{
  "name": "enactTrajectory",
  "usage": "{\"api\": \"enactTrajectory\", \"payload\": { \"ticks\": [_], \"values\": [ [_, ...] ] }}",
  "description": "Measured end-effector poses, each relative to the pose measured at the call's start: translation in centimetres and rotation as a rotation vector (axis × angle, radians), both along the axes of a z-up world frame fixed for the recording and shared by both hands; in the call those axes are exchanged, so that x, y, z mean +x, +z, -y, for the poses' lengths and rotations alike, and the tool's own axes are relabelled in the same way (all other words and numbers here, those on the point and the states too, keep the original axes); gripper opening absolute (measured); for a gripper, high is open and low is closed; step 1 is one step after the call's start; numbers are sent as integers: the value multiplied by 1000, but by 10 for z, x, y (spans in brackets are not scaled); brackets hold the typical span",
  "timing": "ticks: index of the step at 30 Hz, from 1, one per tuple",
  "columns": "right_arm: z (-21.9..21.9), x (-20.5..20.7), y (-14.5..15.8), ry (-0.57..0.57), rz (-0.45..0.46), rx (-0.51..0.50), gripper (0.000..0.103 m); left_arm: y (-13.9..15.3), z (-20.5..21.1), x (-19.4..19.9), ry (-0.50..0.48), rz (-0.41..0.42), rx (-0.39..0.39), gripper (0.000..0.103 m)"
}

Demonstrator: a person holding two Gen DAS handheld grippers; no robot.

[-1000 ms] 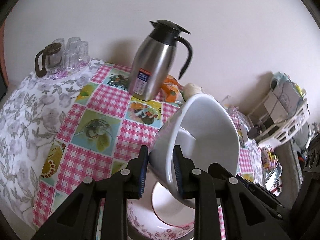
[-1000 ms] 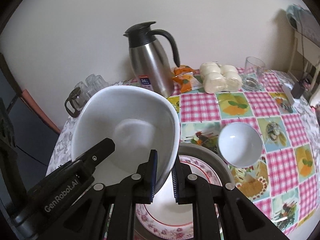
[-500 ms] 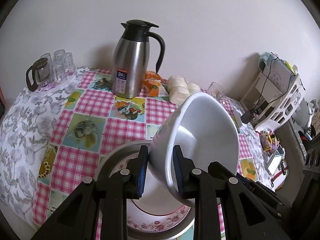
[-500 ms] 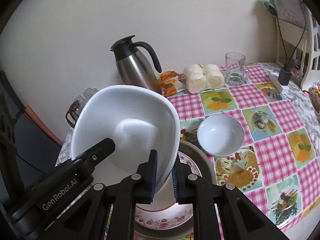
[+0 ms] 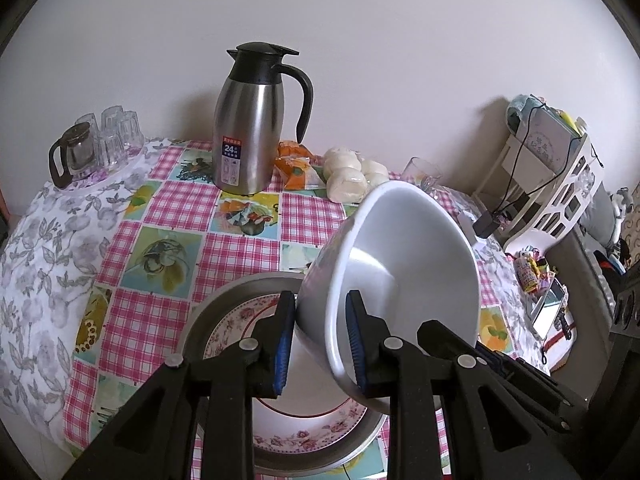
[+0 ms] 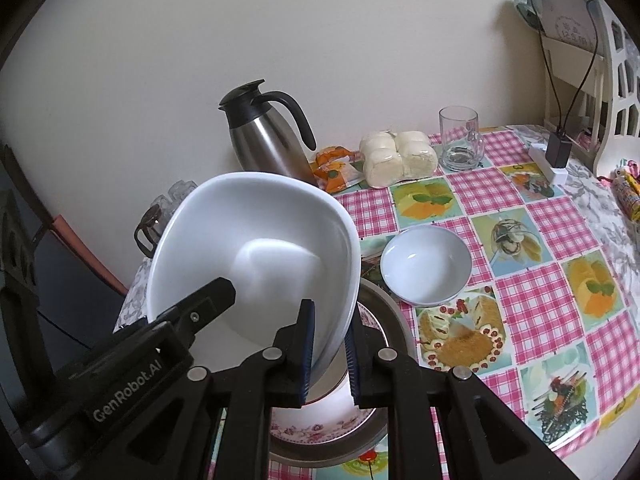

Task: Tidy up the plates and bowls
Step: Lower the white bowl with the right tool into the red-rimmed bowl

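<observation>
A table (image 5: 168,208) covered by a pink checked cloth with fruit and food pictures fills both views, a grey floral cloth lying under it at the edges. Above its near part, a large white bowl (image 6: 256,256) is held tilted in the air over a metal tray (image 5: 224,296). On that tray lies a flower-rimmed plate (image 5: 240,316). The left gripper (image 5: 318,338) clamps one side of the bowl's rim, one blue pad inside and one outside; the right gripper (image 6: 328,350) pinches the opposite rim in the same way. The left gripper's black body, seen from the right wrist, reads "GenRobot.AI".

By the wall stands a steel thermos jug (image 5: 250,128) with a black lid and handle; its label shows "24", the rest being too small to read. A small white bowl (image 6: 425,266) sits upright on the cloth just beside the tray. Near the jug are a bag of white buns (image 6: 396,158), an orange snack packet (image 6: 334,168) and a clear glass mug (image 6: 460,144). At the far left corner, a small glass teapot (image 5: 70,154) stands with upturned glasses (image 5: 118,132).
</observation>
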State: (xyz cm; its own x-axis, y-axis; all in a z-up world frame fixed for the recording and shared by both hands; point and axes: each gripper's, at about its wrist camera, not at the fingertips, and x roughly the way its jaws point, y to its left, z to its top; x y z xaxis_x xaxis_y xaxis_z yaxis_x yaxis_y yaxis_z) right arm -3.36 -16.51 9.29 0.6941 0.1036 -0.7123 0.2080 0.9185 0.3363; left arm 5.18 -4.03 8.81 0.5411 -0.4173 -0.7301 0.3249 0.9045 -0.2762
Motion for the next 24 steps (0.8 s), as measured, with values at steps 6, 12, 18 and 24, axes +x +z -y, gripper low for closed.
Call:
{"api": "enactTrajectory", "payload": {
  "ticks": [6,12,18,24],
  "values": [
    [2,3,-3,-4,-18,7,18,-11,2,6,3,-47,10,26],
    [-4,11,-18,9,-75,5,18,-28,2,13,19,-107,39,27],
    [-9,15,-31,25,-118,6,18,-39,-1,18,27,-156,53,28],
    [-10,19,-41,30,-160,15,18,-49,-1,23,28,-207,70,28]
  ]
}}
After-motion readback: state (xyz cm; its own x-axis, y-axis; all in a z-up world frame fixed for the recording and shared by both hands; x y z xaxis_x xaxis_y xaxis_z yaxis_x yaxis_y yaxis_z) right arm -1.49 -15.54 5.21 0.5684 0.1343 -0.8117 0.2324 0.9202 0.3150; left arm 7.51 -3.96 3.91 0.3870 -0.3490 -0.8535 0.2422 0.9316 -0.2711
